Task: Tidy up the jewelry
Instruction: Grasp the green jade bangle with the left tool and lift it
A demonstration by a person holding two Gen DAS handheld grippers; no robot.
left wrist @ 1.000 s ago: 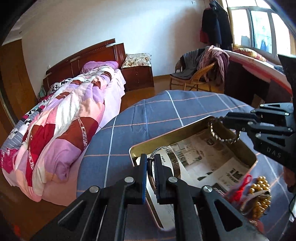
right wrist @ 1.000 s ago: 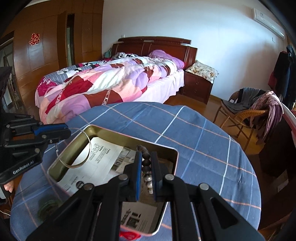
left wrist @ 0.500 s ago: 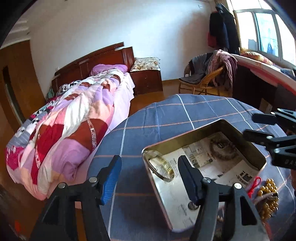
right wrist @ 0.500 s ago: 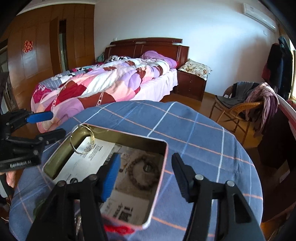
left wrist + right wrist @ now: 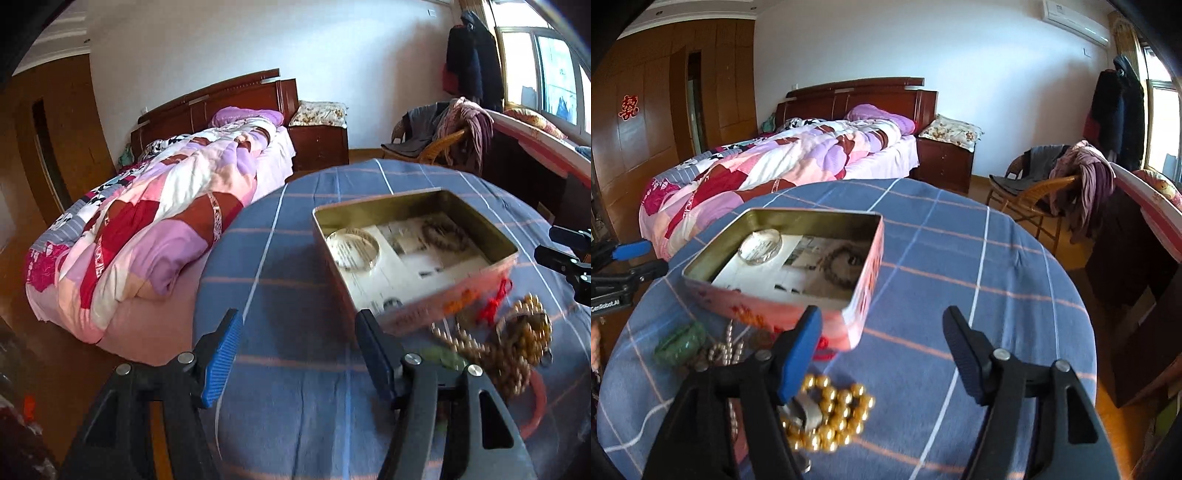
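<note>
An open metal tin (image 5: pixel 495 264) (image 5: pixel 868 273) lined with newspaper sits on the round table. Inside lie a silver bangle (image 5: pixel 352 247) (image 5: pixel 761 245) and a dark bead bracelet (image 5: pixel 441 232) (image 5: pixel 836 264). My left gripper (image 5: pixel 297 347) is open and empty, low over the cloth left of the tin. My right gripper (image 5: pixel 882 341) is open and empty, in front of the tin. A pile of gold beads (image 5: pixel 524 332) (image 5: pixel 831 413), a red cord (image 5: pixel 495 302) and a green bangle (image 5: pixel 679 343) lie on the cloth beside the tin.
The table has a blue checked cloth (image 5: pixel 295 387) (image 5: pixel 960 258). A bed with a patchwork quilt (image 5: pixel 155 221) (image 5: pixel 768 162) stands close behind it. A wicker chair with clothes (image 5: pixel 443 136) (image 5: pixel 1052 181) and a desk (image 5: pixel 1137 229) stand to the right.
Both grippers opened and let go: the silver bangle and the bead bracelet now lie in the tin. Both grippers then drew back and lower, away from the tin.
</note>
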